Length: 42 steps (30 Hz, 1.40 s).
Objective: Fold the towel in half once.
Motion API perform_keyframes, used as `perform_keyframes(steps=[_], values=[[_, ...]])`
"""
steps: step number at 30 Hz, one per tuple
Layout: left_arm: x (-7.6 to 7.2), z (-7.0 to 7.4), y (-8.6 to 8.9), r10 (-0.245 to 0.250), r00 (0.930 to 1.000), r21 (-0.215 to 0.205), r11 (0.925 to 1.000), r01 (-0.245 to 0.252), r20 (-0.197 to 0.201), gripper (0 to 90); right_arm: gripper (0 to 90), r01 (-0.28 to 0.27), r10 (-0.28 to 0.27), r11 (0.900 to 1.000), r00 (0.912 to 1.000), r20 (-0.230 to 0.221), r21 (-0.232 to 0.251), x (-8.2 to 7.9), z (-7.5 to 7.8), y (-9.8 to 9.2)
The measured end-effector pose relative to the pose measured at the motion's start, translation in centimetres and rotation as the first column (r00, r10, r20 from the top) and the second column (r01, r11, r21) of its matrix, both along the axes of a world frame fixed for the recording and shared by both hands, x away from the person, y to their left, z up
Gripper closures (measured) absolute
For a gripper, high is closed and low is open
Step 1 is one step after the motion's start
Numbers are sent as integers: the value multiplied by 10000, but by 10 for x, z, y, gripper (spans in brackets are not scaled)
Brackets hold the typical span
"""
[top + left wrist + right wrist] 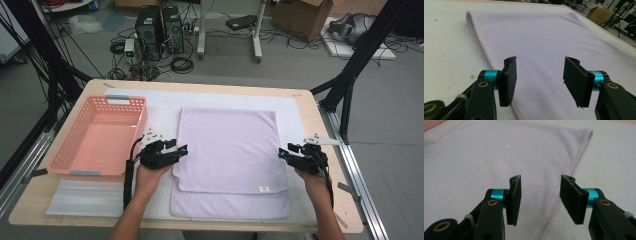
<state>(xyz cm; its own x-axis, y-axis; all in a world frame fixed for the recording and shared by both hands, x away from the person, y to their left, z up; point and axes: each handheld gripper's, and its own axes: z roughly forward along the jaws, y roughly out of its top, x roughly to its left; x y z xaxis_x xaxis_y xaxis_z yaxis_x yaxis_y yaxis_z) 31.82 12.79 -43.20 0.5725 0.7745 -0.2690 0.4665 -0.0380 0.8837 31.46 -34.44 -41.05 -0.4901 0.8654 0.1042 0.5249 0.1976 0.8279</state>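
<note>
A pale lilac towel (230,150) lies folded on the white mat in the middle of the table, its upper layer shorter than the lower one, with a small white label near its front right corner. My left gripper (182,149) is at the towel's left edge, jaws open and empty. In the left gripper view the towel (544,42) stretches away beyond the open gripper (539,82). My right gripper (286,151) is at the towel's right edge, also open with nothing between its pads. The right gripper view has the towel's hemmed edge (571,170) running under the open gripper (540,200).
A pink plastic basket (65,155) stands empty at the left of the table, close to my left hand. The white mat (85,200) covers most of the wooden tabletop. Black frame posts rise on both sides; computers, cables and boxes sit on the floor beyond.
</note>
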Motion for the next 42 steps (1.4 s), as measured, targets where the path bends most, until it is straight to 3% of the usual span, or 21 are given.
perform_keyframes(steps=[4, 15, 22, 27, 31, 35, 36, 39, 42], values=[[-20, -5, 3, -145, 9999, -21, 9999, 145, -78, 455, 526, -109, 110, 9997, 9999, 28, -203, -18, -3, 2], [-59, -19, 4, -726, 9947, 680, 9947, 775, -729, 468, 543, 118, -115, 9993, 9999, 81, -348, -66, -16, -1], [-74, -19, 8, -976, 9907, 630, 9926, 1038, -946, 504, 603, 271, -269, 9990, 9996, 59, -350, -96, -22, -6], [-78, -24, 9, -1141, 9846, 850, 9884, 1260, -1322, 602, 615, 210, -214, 9996, 9996, -193, -204, -104, -27, -3], [-83, -24, 3, -1144, 9854, 1398, 9814, 1318, -1260, 694, 647, 46, -70, 9985, 9990, -444, -546, -102, -34, 4], [-86, -23, -2, -1082, 9881, 1651, 9783, 1254, -1092, 844, 769, -203, 127, 9917, 9981, -605, -1270, -101, -39, 11], [-87, -23, -3, -998, 9895, 1711, 9783, 1168, -1048, 852, 834, -286, 218, 9901, 9985, -506, -1372, -102, -39, 11], [-88, -22, -2, -1025, 9906, 1650, 9794, 1164, -908, 854, 850, -216, 139, 9926, 9978, -646, -1195, -103, -39, 11], [-88, -21, 2, -933, 9924, 1276, 9865, 1030, -796, 819, 847, -215, 148, 9922, 9983, -559, -1226, -103, -39, 10]])
